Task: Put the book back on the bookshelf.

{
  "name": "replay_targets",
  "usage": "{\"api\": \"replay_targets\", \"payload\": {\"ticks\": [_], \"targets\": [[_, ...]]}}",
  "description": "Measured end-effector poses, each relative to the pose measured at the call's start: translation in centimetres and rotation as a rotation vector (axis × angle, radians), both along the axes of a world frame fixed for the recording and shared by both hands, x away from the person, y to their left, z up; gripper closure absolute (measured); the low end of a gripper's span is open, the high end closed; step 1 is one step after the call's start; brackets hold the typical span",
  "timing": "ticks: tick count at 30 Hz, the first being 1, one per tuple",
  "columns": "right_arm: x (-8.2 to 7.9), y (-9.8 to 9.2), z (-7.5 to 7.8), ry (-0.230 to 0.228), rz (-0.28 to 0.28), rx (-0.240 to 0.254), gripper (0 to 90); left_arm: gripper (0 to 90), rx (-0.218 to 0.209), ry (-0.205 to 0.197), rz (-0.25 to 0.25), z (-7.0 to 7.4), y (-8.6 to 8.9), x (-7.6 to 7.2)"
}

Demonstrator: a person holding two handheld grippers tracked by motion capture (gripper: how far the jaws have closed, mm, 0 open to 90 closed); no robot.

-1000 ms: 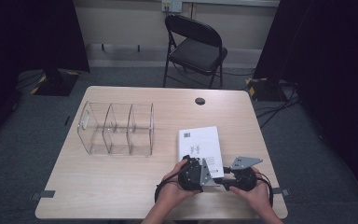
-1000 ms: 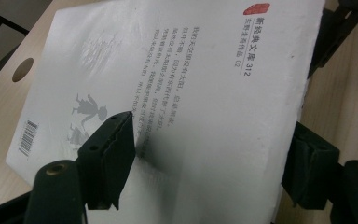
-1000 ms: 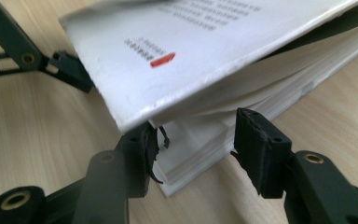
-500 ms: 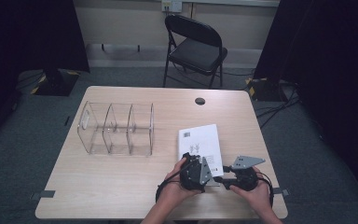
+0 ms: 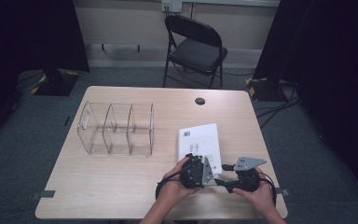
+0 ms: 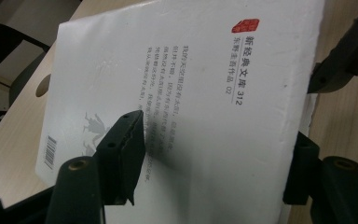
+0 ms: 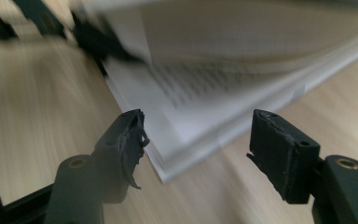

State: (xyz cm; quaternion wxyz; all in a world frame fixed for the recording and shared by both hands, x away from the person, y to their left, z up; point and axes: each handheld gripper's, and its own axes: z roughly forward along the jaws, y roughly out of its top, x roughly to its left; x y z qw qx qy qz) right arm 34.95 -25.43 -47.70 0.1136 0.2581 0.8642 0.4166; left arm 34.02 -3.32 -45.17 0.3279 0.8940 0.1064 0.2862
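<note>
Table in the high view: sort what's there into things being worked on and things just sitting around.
In use:
- white book, near edge lifted
- left tongs, jaws either side of the book's cover
- right tongs, open at the book's corner

Idle:
- clear three-compartment organizer, empty, left of the book
- black folding chair beyond the table

One book [image 5: 199, 140], one clear organizer [image 5: 116, 129], one folding chair [image 5: 193, 46], two tongs.
</note>
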Motion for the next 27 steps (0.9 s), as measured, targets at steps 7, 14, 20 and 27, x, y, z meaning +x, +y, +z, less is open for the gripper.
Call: {"api": "replay_targets", "payload": {"ticks": [7,14,20,27], "targets": [[-0.1,-1.1,-1.1,0.0,0.039,-0.117,32.0,37.2,0.015,0.025,-0.007,0.8,0.0,0.5],[0.2,-2.1,-1.6,0.035,0.034,-0.1,29.8,39.9,0.024,0.068,-0.003,2.6,0.4,1.2],[0.3,-2.1,-1.7,0.031,0.037,-0.101,27.9,41.2,0.034,0.099,0.002,3.5,0.5,1.7],[0.5,-1.6,-1.8,0.028,0.041,-0.089,26.7,42.7,0.036,0.145,0.015,4.7,0.5,2.3]]}}
